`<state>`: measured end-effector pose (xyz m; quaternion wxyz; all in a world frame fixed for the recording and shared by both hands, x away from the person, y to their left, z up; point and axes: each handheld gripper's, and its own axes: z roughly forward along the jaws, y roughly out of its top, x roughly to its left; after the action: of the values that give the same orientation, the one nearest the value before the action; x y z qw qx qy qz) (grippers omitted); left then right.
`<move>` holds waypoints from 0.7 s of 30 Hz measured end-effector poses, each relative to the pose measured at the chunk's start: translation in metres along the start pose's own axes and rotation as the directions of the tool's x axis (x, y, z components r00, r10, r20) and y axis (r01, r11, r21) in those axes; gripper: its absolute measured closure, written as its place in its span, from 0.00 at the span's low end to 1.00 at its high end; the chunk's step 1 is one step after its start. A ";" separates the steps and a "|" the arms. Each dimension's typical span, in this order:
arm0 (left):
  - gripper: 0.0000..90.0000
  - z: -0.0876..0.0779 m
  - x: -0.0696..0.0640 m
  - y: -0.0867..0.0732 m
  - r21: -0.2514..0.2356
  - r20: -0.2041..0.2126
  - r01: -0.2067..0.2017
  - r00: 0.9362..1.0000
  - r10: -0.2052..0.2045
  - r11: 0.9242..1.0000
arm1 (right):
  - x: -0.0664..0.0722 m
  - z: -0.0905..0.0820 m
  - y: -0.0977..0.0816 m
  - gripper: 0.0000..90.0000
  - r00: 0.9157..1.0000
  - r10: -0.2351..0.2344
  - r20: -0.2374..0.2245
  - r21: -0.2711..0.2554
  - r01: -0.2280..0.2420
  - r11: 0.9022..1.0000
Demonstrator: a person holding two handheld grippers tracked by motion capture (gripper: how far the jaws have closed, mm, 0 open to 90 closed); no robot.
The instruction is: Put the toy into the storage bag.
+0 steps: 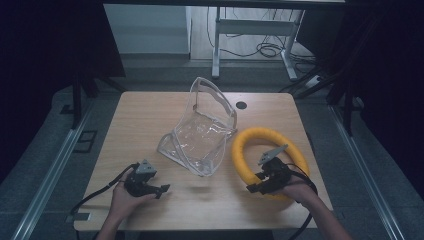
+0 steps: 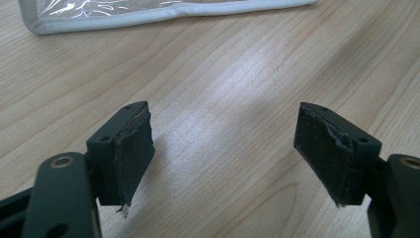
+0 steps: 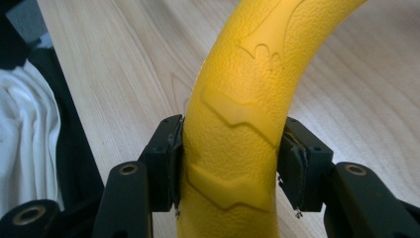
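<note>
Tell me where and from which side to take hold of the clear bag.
Grip the clear bag by its white-trimmed bottom edge, the part nearest the open left hand-held gripper. Come in low from the person's side: that edge lies flat on the table as a thin firm rim, while the clear walls look slippery.

Room dim, sides v. dark w/ black drapes left & right. Light wood desk in the middle, round cable hole nr its far edge. Grey floor around, metal rails along both sides. Beyond the far edge: white frame legs, black cables on floor, pale wall panel.
</note>
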<state>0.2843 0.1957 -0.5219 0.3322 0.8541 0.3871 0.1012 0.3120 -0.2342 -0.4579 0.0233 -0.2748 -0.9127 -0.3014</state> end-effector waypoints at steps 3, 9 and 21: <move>0.25 0.000 0.000 0.000 -0.001 0.000 0.001 1.000 -0.001 1.000 | -0.001 -0.005 0.000 0.54 1.000 0.007 -0.002 -0.020 -0.007 1.000; 0.25 0.000 0.000 0.000 -0.004 0.000 0.004 1.000 -0.004 1.000 | -0.009 -0.025 0.000 0.54 0.999 0.036 -0.013 -0.104 -0.037 0.994; 0.25 0.001 0.000 0.000 -0.001 0.000 -0.004 1.000 0.004 1.000 | -0.018 -0.045 -0.002 0.55 0.997 0.074 -0.023 -0.193 -0.077 0.978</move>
<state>0.2847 0.1955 -0.5226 0.3326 0.8547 0.3853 0.1020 0.3208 -0.2693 -0.4257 0.0151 -0.3079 -0.8677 -0.3899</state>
